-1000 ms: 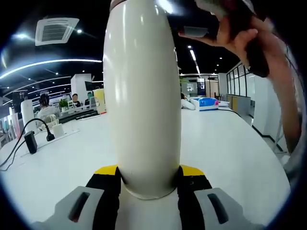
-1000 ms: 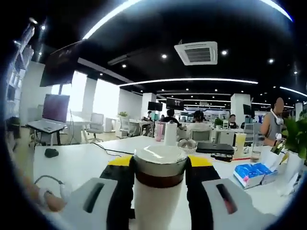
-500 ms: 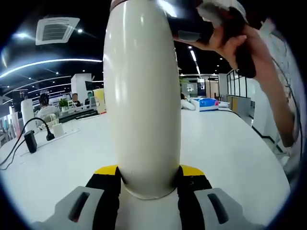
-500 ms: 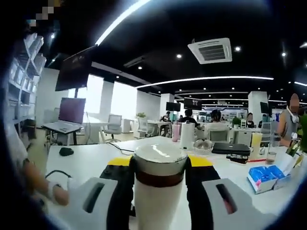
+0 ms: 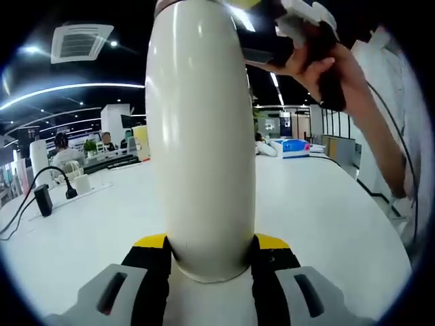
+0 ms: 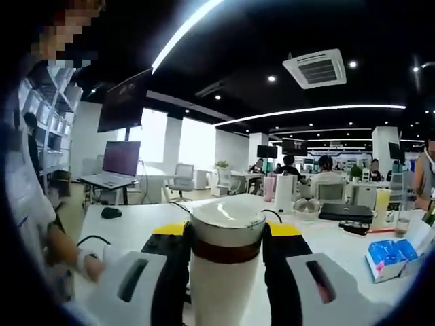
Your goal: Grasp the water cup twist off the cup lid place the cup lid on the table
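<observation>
The left gripper's [image 5: 211,261] fingers [image 5: 151,268] stay clamped on the cream water cup [image 5: 201,136] above the table [image 5: 326,204], the right gripper [image 6: 225,248] pinches the cup lid [image 6: 226,227] — its view has swung around, so twisting seems underway.

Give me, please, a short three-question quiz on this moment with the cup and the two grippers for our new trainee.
1. True or false: the left gripper is shut on the cream cup body.
2. What does the right gripper grip: A the lid end, B a laptop, C a cable?
3. Fill in: the band below the lid is ___.

Key: 1 true. 2 A. 3 brown.
</observation>
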A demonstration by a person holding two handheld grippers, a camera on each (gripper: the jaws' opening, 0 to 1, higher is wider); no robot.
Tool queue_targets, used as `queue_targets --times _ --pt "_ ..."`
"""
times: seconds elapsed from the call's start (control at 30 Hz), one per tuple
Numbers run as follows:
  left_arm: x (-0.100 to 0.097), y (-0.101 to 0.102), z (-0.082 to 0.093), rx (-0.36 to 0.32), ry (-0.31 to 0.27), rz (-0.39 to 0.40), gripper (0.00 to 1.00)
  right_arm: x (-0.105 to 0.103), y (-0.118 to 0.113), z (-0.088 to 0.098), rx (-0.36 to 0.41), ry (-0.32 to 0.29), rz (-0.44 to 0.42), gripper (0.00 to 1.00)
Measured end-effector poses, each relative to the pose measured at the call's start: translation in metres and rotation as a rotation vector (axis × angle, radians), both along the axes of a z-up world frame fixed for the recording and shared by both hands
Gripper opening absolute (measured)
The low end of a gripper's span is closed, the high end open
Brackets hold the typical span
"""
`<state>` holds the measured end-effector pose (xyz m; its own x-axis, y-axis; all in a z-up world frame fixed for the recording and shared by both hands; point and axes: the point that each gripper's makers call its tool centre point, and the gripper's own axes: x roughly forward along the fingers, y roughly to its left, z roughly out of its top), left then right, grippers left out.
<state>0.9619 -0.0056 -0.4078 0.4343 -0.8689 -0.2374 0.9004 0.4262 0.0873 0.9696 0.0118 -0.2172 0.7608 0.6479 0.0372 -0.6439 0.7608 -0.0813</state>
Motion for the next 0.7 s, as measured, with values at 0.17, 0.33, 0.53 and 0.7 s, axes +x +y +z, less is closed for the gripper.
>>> queue_targets --times 0.17,0.33,0.53,0.7 --pt "0.0011 0.0004 -0.0011 0.001 -0.001 0.001 0.48 -0.0015 0.0008 -0.0005 -0.002 0.013 0.063 0.44" --pt "0.0020 0.0001 -0.0015 0.003 -0.004 0.002 0.48 -0.0016 0.0019 -0.0013 -0.016 0.025 0.102 0.44" --pt "0.0029 0.0003 -0.0026 0.004 -0.007 0.002 0.48 -0.0013 0.0023 -0.0022 -0.017 0.031 0.170 0.44" --pt "0.0030 0.0006 -0.0027 0.004 -0.007 0.003 0.48 -0.0029 0.0035 -0.0032 -0.033 0.035 0.223 0.44"
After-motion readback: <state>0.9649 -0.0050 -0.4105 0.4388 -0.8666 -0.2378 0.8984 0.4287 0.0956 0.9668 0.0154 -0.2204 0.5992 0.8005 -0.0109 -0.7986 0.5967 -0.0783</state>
